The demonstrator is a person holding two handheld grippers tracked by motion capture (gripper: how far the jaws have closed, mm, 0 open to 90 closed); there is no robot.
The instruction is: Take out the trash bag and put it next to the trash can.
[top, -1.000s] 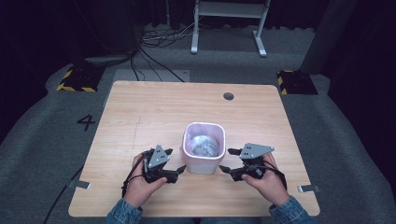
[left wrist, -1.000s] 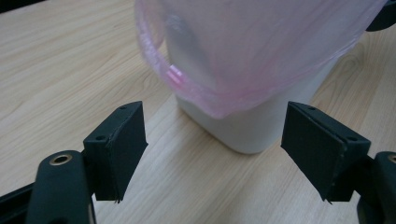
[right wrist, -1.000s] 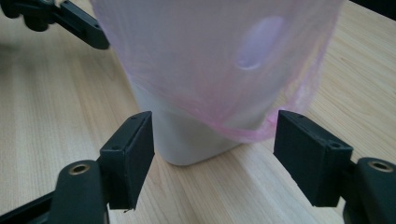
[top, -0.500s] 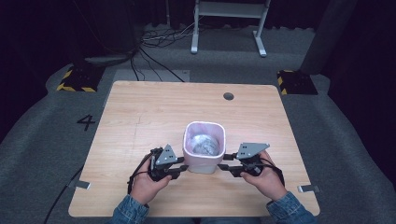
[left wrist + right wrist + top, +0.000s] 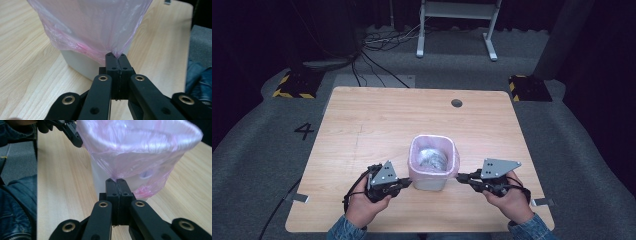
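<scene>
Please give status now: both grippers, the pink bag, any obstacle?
Left gripper shut on pink bag. Right gripper shut on it, opposite side. Bag over white bin. No obstacle seen.

Both hands drawn nearer the person — right gripper (image 5: pixel 460 177) now pinching the pink bag (image 5: pixel 418 170), liner pulled outward

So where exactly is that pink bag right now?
In the high view the pink bag lines the small white bin near the table's front edge, between the left hand-held gripper and the right hand-held gripper, each pinching its skirt.
</scene>
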